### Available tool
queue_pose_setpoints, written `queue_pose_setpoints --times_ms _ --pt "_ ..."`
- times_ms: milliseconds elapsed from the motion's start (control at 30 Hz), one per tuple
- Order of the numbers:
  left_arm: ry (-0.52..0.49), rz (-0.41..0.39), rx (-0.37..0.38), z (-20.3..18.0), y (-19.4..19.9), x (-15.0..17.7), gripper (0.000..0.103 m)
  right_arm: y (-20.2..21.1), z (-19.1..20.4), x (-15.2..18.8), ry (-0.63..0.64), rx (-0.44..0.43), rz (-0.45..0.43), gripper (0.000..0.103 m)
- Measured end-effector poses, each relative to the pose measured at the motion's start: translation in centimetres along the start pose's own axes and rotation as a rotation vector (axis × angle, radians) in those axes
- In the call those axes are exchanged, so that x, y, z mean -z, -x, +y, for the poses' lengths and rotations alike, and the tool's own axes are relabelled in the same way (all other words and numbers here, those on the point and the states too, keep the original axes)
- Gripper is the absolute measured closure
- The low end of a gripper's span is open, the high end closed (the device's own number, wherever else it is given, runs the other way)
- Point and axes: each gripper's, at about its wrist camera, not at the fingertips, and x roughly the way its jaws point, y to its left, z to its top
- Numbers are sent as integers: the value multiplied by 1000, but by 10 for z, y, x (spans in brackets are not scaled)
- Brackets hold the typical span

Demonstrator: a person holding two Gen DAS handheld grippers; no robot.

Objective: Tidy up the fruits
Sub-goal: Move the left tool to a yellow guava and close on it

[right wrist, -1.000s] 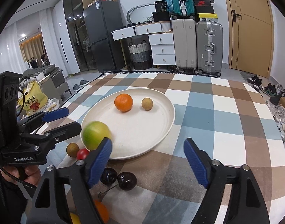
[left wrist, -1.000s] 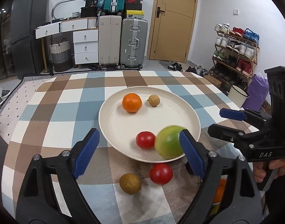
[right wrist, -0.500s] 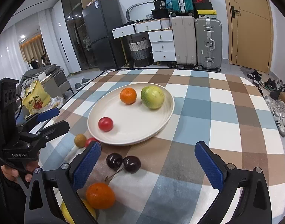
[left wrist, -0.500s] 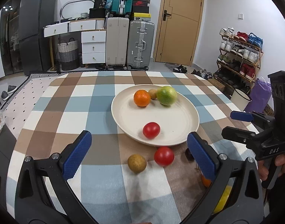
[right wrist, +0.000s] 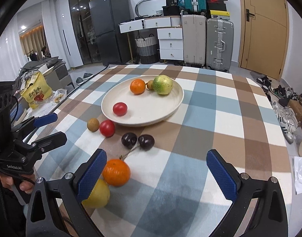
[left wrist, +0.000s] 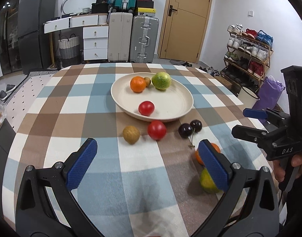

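- Both grippers spread wide, nothing between the blue pads: left gripper (left wrist: pixel 149 162), right gripper (right wrist: pixel 156 169).
- Round cream plate (left wrist: pixel 170 106) on the checked tablecloth (left wrist: pixel 58 106) holds an orange mandarin (left wrist: pixel 138 84), a small brown longan (left wrist: pixel 147 81), a green speckled round fruit (left wrist: pixel 161 80) and a red cherry tomato (left wrist: pixel 146 108).
- Loose on the cloth: brown longan (left wrist: pixel 131 134), red tomato (left wrist: pixel 156 130), pair of dark cherries (right wrist: pixel 138 139) joined by stems, second orange mandarin (right wrist: pixel 116 171), yellow fruit (right wrist: pixel 98 194) partly hidden behind a pad.
- Judgement: all light, round, liable to roll. Tomato and cherries soft-skinned, squeeze gently across the widest part. Mandarin firmer, easier hold.
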Motion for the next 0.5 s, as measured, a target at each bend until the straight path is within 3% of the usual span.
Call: queue_pose_setpoints --times_ms 500 --pt "-44 46 75 -33 14 28 1 21 -9 38 -63 46 38 1"
